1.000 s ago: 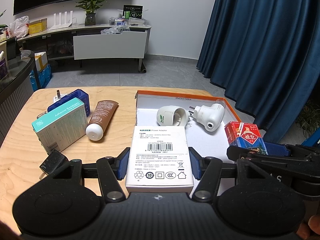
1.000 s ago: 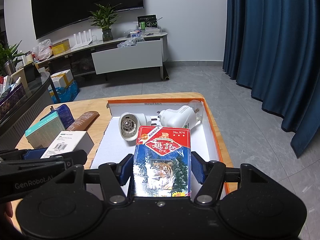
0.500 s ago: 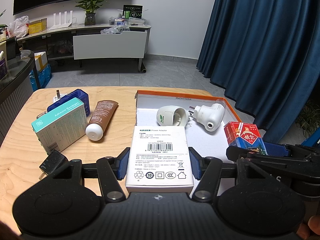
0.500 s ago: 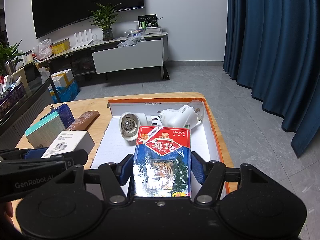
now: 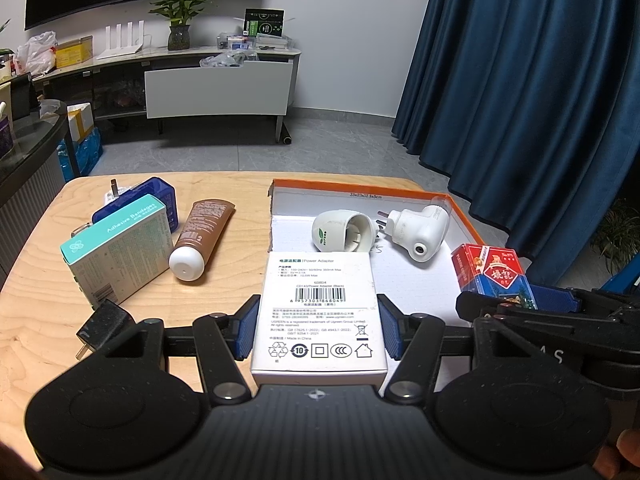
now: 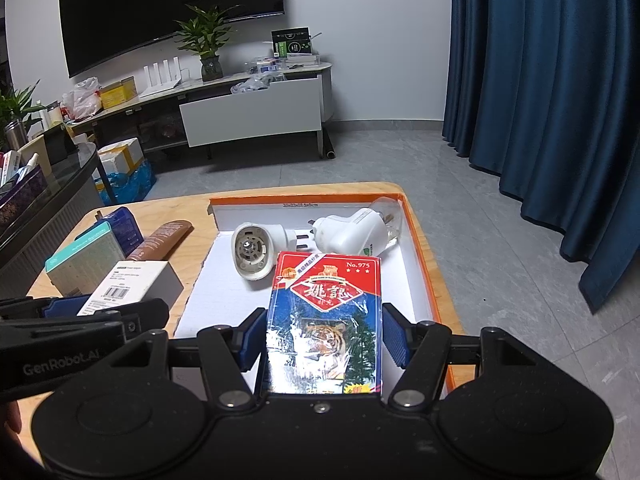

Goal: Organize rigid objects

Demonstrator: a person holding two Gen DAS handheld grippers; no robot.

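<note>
While both hands hovered over the counter (image 5: 32,320), left gripper (image 5: 318,330) fingers clamped the white power adapter box (image 5: 320,312) beside the orange-rimmed tray (image 6: 420,240); right gripper (image 6: 324,338) fingers clamped the playing-card pack (image 6: 326,320) above the tray.

Both wrist views look closely down at one orange-rimmed tray (image 5: 460,210).

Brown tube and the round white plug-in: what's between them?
In the left wrist view, bare tabletop and the tray wall separate the brown tube from the round white plug-in.
</note>
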